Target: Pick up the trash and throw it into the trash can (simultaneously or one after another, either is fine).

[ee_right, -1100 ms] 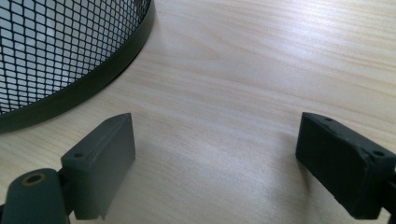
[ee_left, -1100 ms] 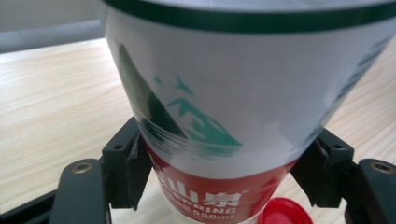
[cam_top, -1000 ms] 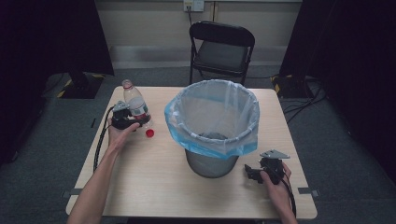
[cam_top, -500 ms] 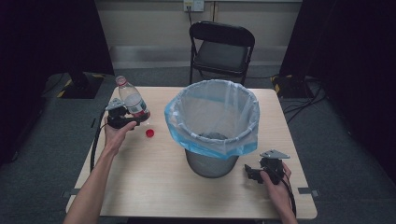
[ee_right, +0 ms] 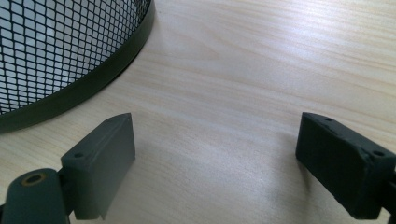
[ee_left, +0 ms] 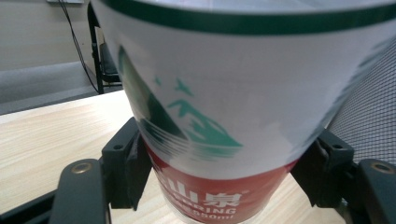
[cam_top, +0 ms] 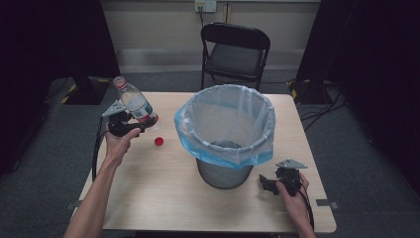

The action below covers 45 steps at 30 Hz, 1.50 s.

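Note:
A clear plastic water bottle (cam_top: pixel 133 103) with a red and white label is held off the table at the left, leaning with its neck up and to the left. My left gripper (cam_top: pixel 142 123) is shut on its lower part. In the left gripper view the bottle's label (ee_left: pixel 224 93) stands close between the two black jaws of the left gripper (ee_left: pixel 224 175). A small red cap (cam_top: pixel 159 141) lies on the table just right of that hand. My right gripper (cam_top: pixel 270 182) rests open on the table at the front right, and in the right gripper view nothing lies between the fingers of the right gripper (ee_right: pixel 219 158).
A black mesh waste bin (cam_top: pixel 225 168) lined with a blue bag (cam_top: pixel 225 124) stands mid-table, between the two hands. Its base (ee_right: pixel 56 56) is close to the right gripper's left jaw. A black folding chair (cam_top: pixel 235 49) stands behind the wooden table (cam_top: pixel 163 198).
The left hand has raised the bottle a little and tipped its neck further to the left. The right gripper has stayed in place.

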{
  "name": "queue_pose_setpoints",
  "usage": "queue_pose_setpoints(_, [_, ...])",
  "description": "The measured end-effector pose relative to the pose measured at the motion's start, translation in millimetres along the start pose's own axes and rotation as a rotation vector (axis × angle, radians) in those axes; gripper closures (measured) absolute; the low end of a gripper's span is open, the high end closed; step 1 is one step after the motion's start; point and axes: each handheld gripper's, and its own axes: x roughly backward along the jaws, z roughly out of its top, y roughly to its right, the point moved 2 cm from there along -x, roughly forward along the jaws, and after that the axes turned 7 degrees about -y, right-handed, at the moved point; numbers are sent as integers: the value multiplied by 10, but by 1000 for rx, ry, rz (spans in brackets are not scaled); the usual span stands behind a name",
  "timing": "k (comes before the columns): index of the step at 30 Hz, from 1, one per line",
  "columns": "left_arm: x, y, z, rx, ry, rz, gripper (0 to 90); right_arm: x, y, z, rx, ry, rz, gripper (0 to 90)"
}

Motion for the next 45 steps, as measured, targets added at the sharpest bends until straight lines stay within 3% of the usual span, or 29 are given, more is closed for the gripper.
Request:
queue_pose_setpoints(5, [47, 66, 26, 18, 11, -28, 288, 0, 0, 0, 0, 0, 0, 112])
queue_pose_setpoints(13, [116, 226, 121, 4, 33, -59, 289, 0, 1, 0, 1, 1, 0, 112])
queue_pose_setpoints(16, [184, 321, 238, -32, 56, -75, 289, 0, 0, 0, 1, 0, 0, 112])
queue_pose_setpoints(22, [257, 420, 354, -57, 83, -92, 290, 0, 0, 0, 0, 0, 0, 112])
queue_pose_setpoints(37, [510, 530, 734, -65, 163, -119, 291, 0, 0, 0, 0, 0, 0, 112])
queue_pose_setpoints(42, [606, 610, 882, -99, 200, -125, 291, 0, 0, 0, 0, 0, 0, 112])
queue_pose_setpoints(45, [652, 647, 957, -95, 225, -146, 292, 0, 0, 0, 0, 0, 0, 112])
